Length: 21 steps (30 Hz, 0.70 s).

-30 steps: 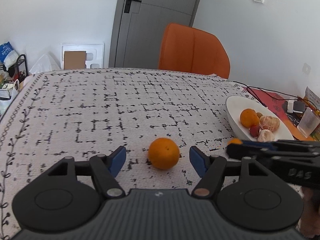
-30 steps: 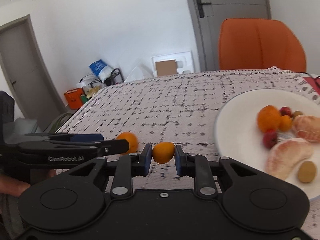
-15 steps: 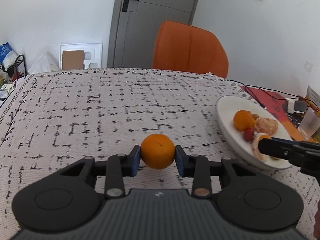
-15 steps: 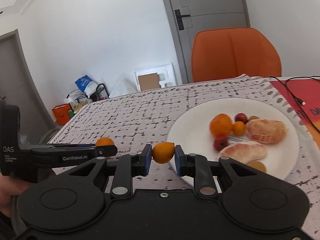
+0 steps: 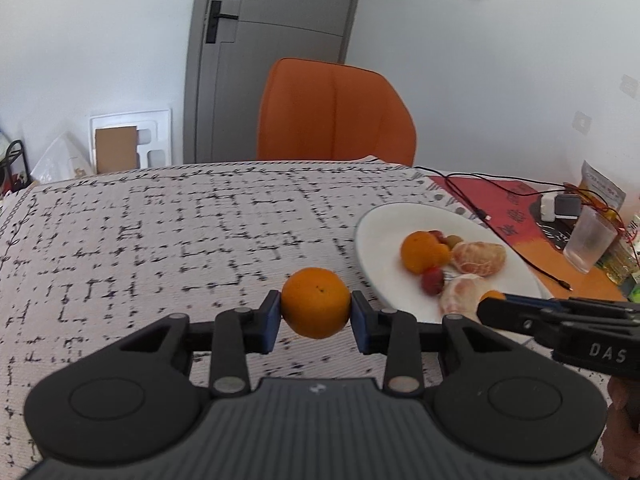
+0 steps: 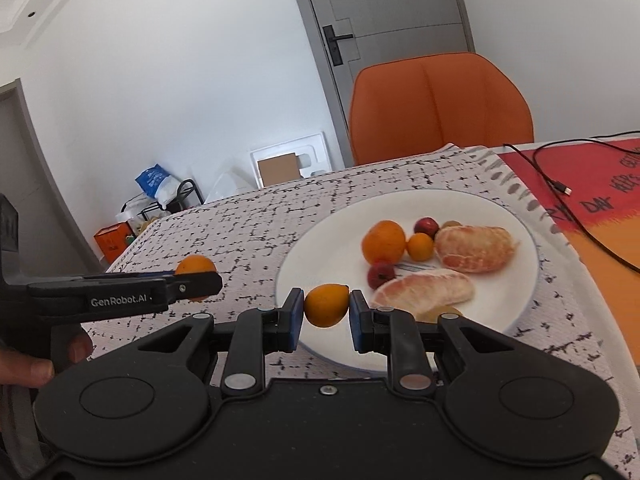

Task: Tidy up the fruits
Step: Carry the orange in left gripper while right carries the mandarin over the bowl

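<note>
My left gripper [image 5: 316, 316] is shut on an orange [image 5: 316, 302] and holds it above the patterned tablecloth, just left of the white plate [image 5: 384, 240]. My right gripper [image 6: 325, 316] is shut on a small kumquat [image 6: 326, 305] and holds it over the near left part of the plate [image 6: 320, 256]. The plate holds an orange [image 6: 383, 241], a small kumquat [image 6: 420, 246], red fruits [image 6: 381, 274] and two peeled citrus pieces [image 6: 474, 248]. The left gripper with its orange also shows in the right wrist view [image 6: 196, 276].
An orange chair [image 5: 334, 114] stands behind the table's far edge. A red mat with a black cable [image 6: 592, 216] lies right of the plate. A plastic cup [image 5: 588, 240] and small devices sit at the far right. The tablecloth [image 5: 160, 240] stretches to the left.
My left gripper closed on the orange and lifted it toward the plate. My right gripper carried the kumquat from beside the plate to over its near part.
</note>
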Tool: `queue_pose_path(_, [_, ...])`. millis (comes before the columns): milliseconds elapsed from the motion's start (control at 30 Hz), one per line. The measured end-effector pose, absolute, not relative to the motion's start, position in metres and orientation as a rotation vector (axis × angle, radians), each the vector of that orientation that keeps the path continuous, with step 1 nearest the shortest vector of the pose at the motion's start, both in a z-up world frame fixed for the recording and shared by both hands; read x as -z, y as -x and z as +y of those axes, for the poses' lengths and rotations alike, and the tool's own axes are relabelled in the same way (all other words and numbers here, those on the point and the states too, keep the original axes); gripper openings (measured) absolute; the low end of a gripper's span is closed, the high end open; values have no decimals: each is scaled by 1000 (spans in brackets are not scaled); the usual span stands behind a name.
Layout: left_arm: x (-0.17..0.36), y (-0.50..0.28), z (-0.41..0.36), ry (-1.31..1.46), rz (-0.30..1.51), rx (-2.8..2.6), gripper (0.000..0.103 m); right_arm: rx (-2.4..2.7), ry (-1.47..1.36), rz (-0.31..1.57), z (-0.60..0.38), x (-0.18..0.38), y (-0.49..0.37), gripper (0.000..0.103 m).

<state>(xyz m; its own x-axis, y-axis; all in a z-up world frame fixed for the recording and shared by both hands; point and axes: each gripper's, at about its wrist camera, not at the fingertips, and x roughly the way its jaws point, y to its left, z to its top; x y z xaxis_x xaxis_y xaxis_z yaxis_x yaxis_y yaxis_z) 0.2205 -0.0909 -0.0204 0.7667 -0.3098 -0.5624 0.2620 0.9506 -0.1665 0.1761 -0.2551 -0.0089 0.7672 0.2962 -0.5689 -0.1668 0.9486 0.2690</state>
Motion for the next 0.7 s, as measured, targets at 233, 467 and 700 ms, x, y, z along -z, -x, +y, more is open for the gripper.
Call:
queue_pose_path(233, [18, -221, -112, 59, 620, 357, 35, -270, -225, 649, -264, 14, -170, 29])
queue_pose_path(467, [17, -225, -131, 40, 622, 392, 35, -230, -251, 644, -285, 14, -163, 29])
queue_pose_path(700, [17, -229, -149, 22, 629, 424, 35, -198, -269, 638, -302, 16, -157, 29])
